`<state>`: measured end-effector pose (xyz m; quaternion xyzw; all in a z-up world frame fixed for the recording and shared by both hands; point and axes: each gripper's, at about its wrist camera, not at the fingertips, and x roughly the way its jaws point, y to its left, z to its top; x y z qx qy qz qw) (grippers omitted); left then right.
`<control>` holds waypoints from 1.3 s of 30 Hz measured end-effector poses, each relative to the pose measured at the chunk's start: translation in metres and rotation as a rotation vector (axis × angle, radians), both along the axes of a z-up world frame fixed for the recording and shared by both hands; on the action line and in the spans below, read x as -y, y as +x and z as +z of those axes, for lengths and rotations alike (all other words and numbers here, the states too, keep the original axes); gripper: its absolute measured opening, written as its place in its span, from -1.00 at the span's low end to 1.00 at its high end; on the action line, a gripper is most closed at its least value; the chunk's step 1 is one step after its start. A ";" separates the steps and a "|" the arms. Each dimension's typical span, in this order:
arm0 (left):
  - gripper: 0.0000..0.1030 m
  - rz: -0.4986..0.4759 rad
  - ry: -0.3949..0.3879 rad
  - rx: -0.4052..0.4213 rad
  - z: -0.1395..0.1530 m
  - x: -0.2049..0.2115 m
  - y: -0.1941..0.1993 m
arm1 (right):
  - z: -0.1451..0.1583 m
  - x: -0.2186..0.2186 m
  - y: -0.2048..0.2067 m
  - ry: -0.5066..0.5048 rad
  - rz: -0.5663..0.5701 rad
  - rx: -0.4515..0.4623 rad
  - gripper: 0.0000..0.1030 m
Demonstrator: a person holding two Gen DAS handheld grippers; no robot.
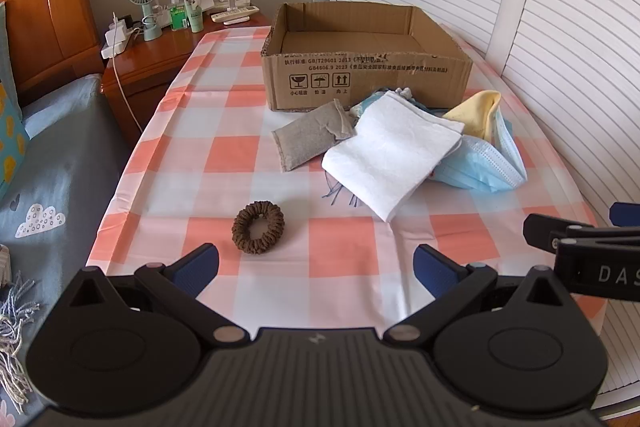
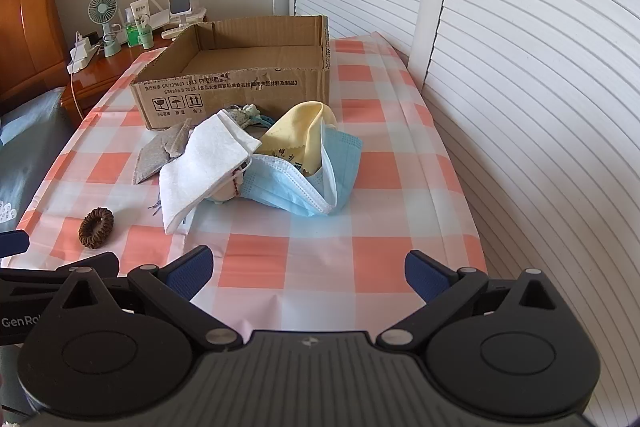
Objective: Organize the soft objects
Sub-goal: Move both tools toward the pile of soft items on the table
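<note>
- Both tools hang back at the near edge of the checked tablecloth (image 1: pixel 248 155), nothing picked up yet, and the cardboard box (image 1: pixel 368 67) at the far end sits open with what shows of its floor bare
- Left gripper (image 1: pixel 316 269) has its fingers spread wide with nothing between them, and right gripper (image 2: pixel 308 273) is the same, wide apart and holding nothing
- Closest to the left tool is the brown hair scrunchie (image 1: pixel 258 227), alone near the left edge of the cloth, well apart from the pile; it looks light, springy and grippy, so pinching one side of the ring across its thickness should hold it
- The grey pouch (image 1: pixel 310 141) lies just in front of the box; it looks filled and a touch heavier, likely to sag, so I'd take it at the middle of its body
- The white folded cloth (image 1: pixel 390 155) drapes over the heap, soft and floppy; grab a folded edge, and expect it to unfold or drag its neighbours
- The blue face mask (image 2: pixel 304 183) leans against the yellow cloth (image 2: pixel 300 127) towards the right edge of the cloth; very light and thin, so pinch a bunched fold, not a flat layer
- Something small and beaded peeks out under the white cloth; I cannot tell what it is
</note>
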<state>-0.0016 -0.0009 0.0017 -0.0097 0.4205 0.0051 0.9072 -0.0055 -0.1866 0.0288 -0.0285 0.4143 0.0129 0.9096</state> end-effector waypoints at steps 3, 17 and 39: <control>0.99 0.000 0.000 0.000 0.000 0.000 0.000 | 0.001 0.000 -0.002 0.000 0.000 0.002 1.00; 0.99 -0.001 0.003 0.001 0.001 0.000 -0.001 | 0.004 0.000 -0.003 0.000 0.001 0.007 1.00; 0.99 -0.002 0.006 0.009 0.004 0.000 -0.003 | 0.005 0.001 -0.004 0.002 0.000 0.016 1.00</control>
